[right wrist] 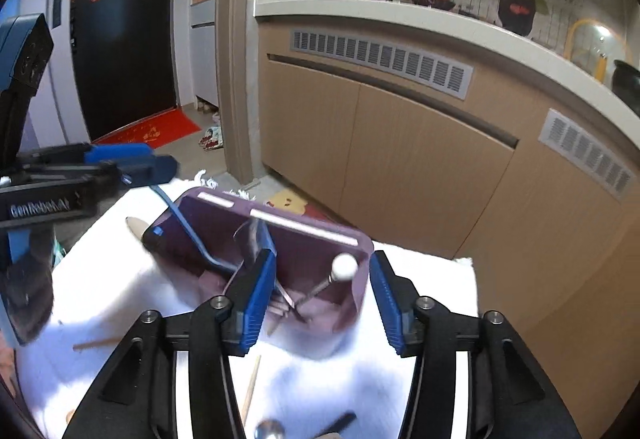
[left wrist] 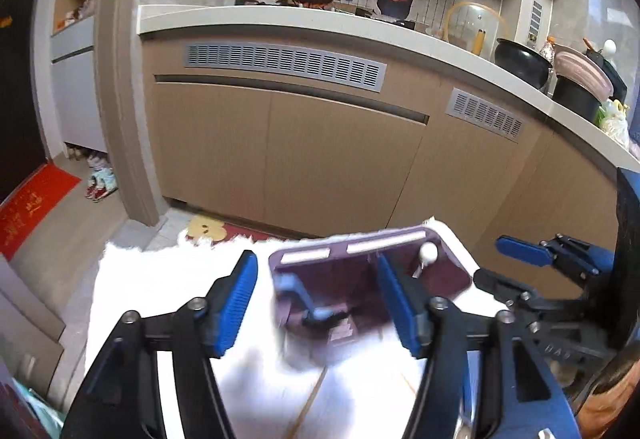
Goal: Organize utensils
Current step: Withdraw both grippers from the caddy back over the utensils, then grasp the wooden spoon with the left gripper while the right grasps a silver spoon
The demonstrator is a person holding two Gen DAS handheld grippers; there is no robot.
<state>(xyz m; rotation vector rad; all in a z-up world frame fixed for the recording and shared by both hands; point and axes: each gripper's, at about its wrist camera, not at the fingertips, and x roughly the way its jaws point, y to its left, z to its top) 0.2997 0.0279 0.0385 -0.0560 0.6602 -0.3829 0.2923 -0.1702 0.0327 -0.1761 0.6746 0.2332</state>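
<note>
A purple utensil bin [right wrist: 316, 231] [left wrist: 320, 253] sits on a white cloth [right wrist: 120, 291]. Inside it are a blue-handled utensil [right wrist: 188, 227], a utensil with a white ball end [right wrist: 345, 266] [left wrist: 427, 251], and other blurred pieces. My left gripper [left wrist: 318, 303] is open and empty, above the bin's near side; it also shows at the left of the right wrist view [right wrist: 132, 163]. My right gripper [right wrist: 322, 299] is open and empty, straddling the bin's near right corner; it shows at the right of the left wrist view [left wrist: 520, 259]. Loose wooden chopsticks [right wrist: 251, 387], a metal spoon [right wrist: 270, 429] and a wooden utensil [right wrist: 136, 227] lie on the cloth.
Beige kitchen cabinets [left wrist: 320, 143] with a white counter [left wrist: 280, 21] stand behind the cloth. Pots [left wrist: 520, 59] and bowls sit on the counter at right. A red doormat [right wrist: 156, 129], shoes [left wrist: 100, 183] and a dark door [right wrist: 120, 19] are at the left.
</note>
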